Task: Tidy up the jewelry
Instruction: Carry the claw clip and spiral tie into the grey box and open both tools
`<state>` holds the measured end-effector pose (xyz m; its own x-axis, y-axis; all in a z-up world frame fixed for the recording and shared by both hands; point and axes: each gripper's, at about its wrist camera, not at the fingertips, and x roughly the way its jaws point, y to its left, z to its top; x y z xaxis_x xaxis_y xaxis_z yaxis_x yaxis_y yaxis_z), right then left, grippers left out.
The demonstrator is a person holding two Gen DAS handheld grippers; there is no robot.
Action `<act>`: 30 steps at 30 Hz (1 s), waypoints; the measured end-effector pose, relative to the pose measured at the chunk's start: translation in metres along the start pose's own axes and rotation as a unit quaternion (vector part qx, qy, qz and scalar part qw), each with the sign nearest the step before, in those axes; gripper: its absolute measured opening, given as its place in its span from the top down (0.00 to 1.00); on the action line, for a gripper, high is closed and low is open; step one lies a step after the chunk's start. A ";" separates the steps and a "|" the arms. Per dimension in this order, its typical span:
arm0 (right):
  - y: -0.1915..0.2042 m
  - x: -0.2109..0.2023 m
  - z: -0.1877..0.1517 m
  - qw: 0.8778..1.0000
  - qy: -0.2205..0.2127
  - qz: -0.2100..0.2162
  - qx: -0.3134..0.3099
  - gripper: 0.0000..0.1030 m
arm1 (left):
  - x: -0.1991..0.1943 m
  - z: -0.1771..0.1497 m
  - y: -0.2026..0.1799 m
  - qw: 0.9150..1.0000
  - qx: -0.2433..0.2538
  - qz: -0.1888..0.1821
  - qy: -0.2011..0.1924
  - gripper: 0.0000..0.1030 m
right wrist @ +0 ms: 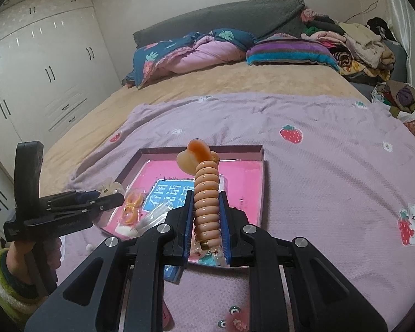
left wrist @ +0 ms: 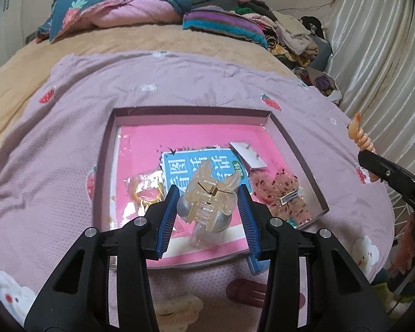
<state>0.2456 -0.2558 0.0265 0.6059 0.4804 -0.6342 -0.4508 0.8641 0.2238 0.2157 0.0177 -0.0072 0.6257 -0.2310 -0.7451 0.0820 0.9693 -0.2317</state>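
My left gripper (left wrist: 209, 193) is shut on a translucent beige claw hair clip (left wrist: 207, 191), held above the pink-lined box tray (left wrist: 110, 149) on the lilac blanket. The tray holds a blue printed card (left wrist: 185, 166), a white earring card (left wrist: 247, 155), a bagged orange ring (left wrist: 144, 191), silver pearls (left wrist: 184, 207) and a pink glittery clip (left wrist: 285, 196). My right gripper (right wrist: 206, 196) is shut on a peach spiral hair tie (right wrist: 206, 193) with a heart charm (right wrist: 193, 155), over the tray's near edge (right wrist: 260, 193). In the right wrist view the left gripper (right wrist: 116, 196) reaches in from the left.
On the blanket before the tray lie a dark red hair clip (left wrist: 246, 293), a cream flower clip (left wrist: 177, 310) and small eye beads with a pink flower (right wrist: 235, 318). Quilts (right wrist: 196, 49) and piled clothes (right wrist: 357, 44) fill the bed's far end. A wardrobe (right wrist: 41, 83) stands left, a curtain (left wrist: 379, 55) right.
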 end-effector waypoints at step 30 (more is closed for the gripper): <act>-0.005 0.093 -0.033 0.995 0.093 -0.038 -0.005 0.63 | 0.021 -0.011 0.021 1.000 -0.019 0.008 0.022 0.53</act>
<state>0.2825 -0.2208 -0.0576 0.5075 0.3770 -0.7748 -0.4156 0.8948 0.1632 0.2219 0.0327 -0.0346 0.5915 -0.2201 -0.7757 0.0426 0.9692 -0.2425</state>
